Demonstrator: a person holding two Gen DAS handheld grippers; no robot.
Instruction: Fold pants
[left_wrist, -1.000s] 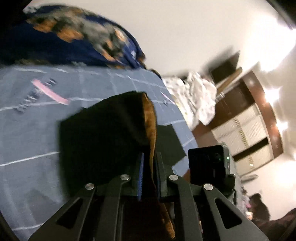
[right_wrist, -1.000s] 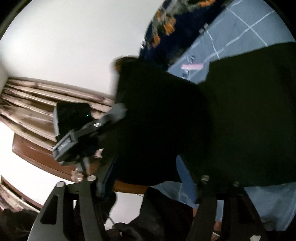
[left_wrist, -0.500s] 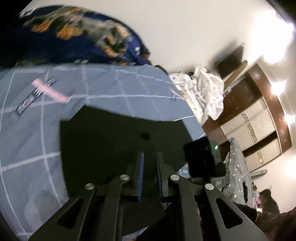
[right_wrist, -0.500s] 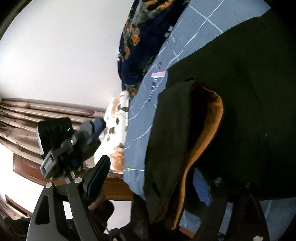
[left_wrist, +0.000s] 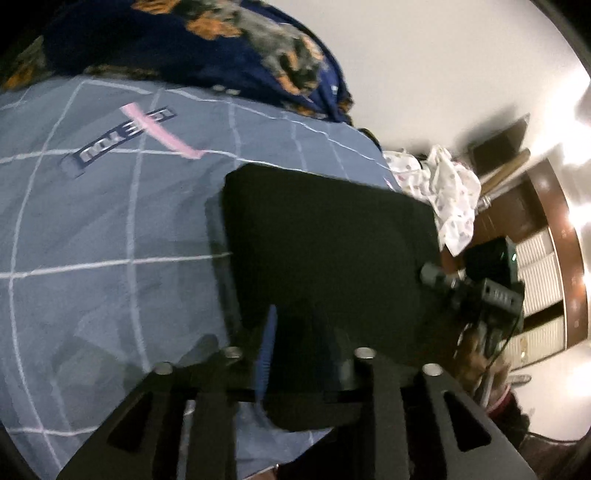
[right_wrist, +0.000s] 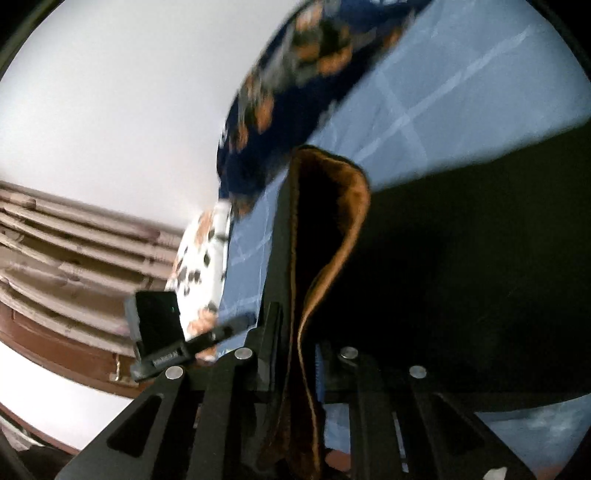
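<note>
Lying dark and flat across the blue checked bedspread (left_wrist: 110, 240), the pants (left_wrist: 325, 236) already look folded into a squarish block, with one edge lifted at the near side. The right gripper (right_wrist: 295, 354) has just been closing and now pinches that raised edge — a doubled flap whose brown lining (right_wrist: 347, 206) stands up in a loop in front of the right wrist camera. The left gripper (left_wrist: 306, 347) has just been opening; its jaws stand apart over the near part of the black cloth, the blue pad visible on one finger, and nothing appears pressed between them (the dark fabric makes this hard to read with certainty). A navy patterned blanket (left_wrist: 192, 40) sits bunched at the far end of the bed, well apart from the work.

The likely risks from here: with only one side gripped, pulling the flap across could drag the whole block and skew the fold — the bedspread offers little hold. The thick doubled edge may also slip out of the narrow pinch if it is swung quickly, letting the lining flop open.
</note>
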